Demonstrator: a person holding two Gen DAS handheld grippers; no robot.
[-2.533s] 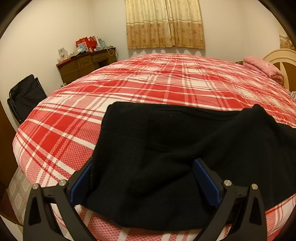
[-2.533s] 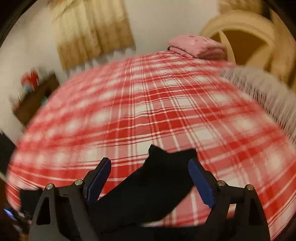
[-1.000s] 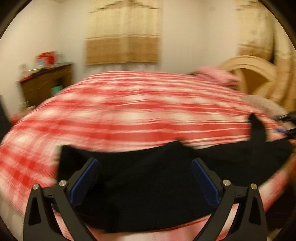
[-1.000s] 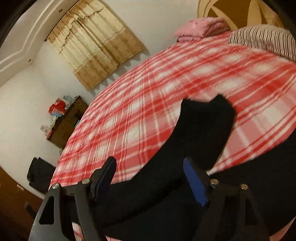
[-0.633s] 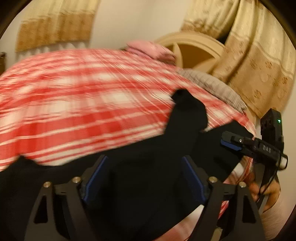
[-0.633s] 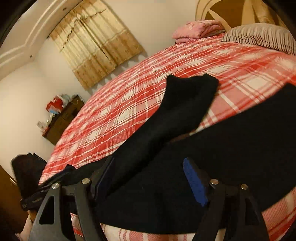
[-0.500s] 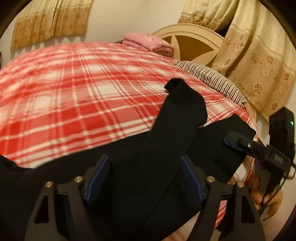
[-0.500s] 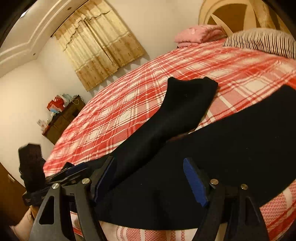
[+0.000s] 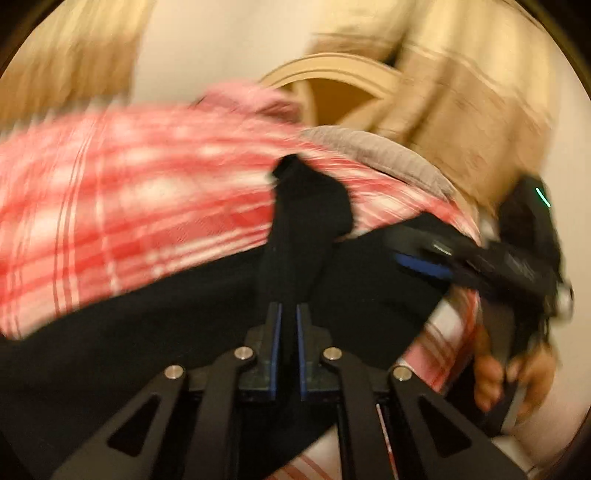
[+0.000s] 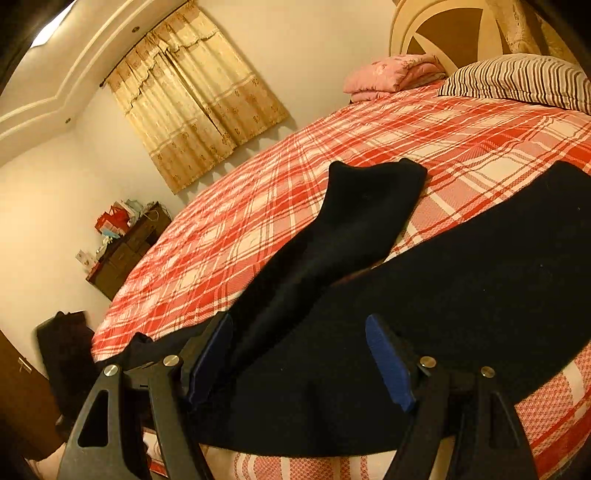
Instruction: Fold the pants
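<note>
Black pants (image 10: 461, 280) lie along the near edge of the red plaid bed (image 10: 258, 221). One leg (image 10: 369, 206) is folded up and points toward the far side. My left gripper (image 9: 288, 332) sits at the base of that leg (image 9: 306, 206), and its jaws are closing to a narrow slit pinched on the black cloth. My right gripper (image 10: 299, 354) is open low over the pants, cloth lying loose between its blue fingers (image 10: 388, 362). In the blurred left wrist view the right gripper (image 9: 424, 266) and the hand (image 9: 517, 369) holding it show at the right.
A striped pillow (image 10: 517, 81), a folded pink blanket (image 10: 391, 74) and a round headboard (image 10: 443, 33) are at the bed's head. A brown dresser (image 10: 125, 251) and a black bag (image 10: 66, 339) stand by the left wall. Curtains (image 10: 199, 110) hang behind.
My left gripper swung right along the pants toward the folded leg and its wide-open jaws came together on the cloth. The right gripper sank slightly and stayed open.
</note>
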